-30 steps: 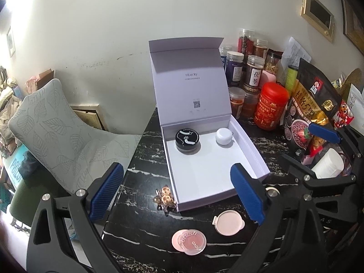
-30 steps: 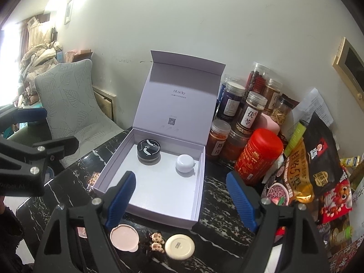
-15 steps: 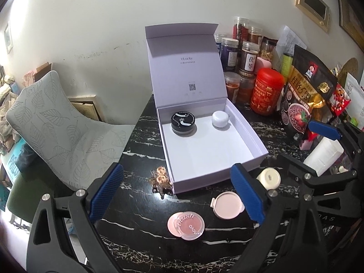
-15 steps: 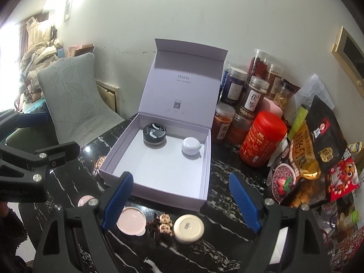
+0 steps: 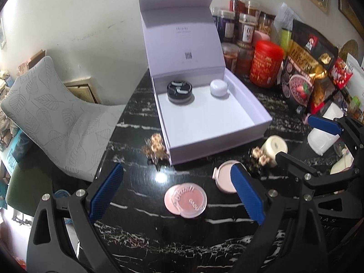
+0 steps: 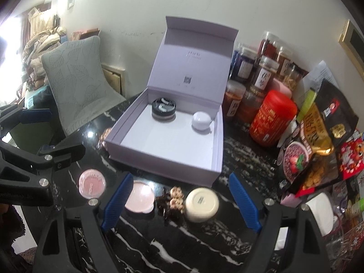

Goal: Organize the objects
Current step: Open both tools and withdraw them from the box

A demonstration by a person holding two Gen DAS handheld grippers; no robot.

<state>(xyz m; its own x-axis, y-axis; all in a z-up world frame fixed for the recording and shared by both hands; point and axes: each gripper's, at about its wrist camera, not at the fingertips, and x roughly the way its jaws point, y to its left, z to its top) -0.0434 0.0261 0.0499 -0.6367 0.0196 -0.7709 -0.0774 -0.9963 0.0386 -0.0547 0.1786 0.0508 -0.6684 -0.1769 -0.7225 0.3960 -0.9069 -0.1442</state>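
An open lilac gift box [image 5: 254, 126] [image 6: 163, 174] sits on the black marble table, holding a black jar [image 5: 179, 89] [image 6: 163, 108] and a white round case [image 5: 218, 87] [image 6: 201, 120]. In front of it lie a pink blush compact [image 5: 186, 199] [image 6: 92, 182], a pale pink compact [image 5: 224, 178] [image 6: 139, 196], a cream jar [image 5: 274, 147] [image 6: 202, 201] and two gold hair clips [image 5: 155, 148] [image 6: 175, 199]. My left gripper [image 5: 176, 201] is open and empty above the blush compact. My right gripper [image 6: 180, 204] is open and empty over the clip and cream jar.
Spice jars [image 6: 265, 74], a red canister [image 5: 266, 63] [image 6: 271, 119] and snack bags [image 5: 304, 72] [image 6: 318, 141] crowd the table's right back. A white cup [image 5: 324, 128] stands at right. A grey leaf-pattern chair [image 5: 56, 116] [image 6: 79, 77] stands left of the table.
Both grippers have pulled back and away from the box, so the compacts, clips and cream jar in front of it have come into view. Nothing was picked up.
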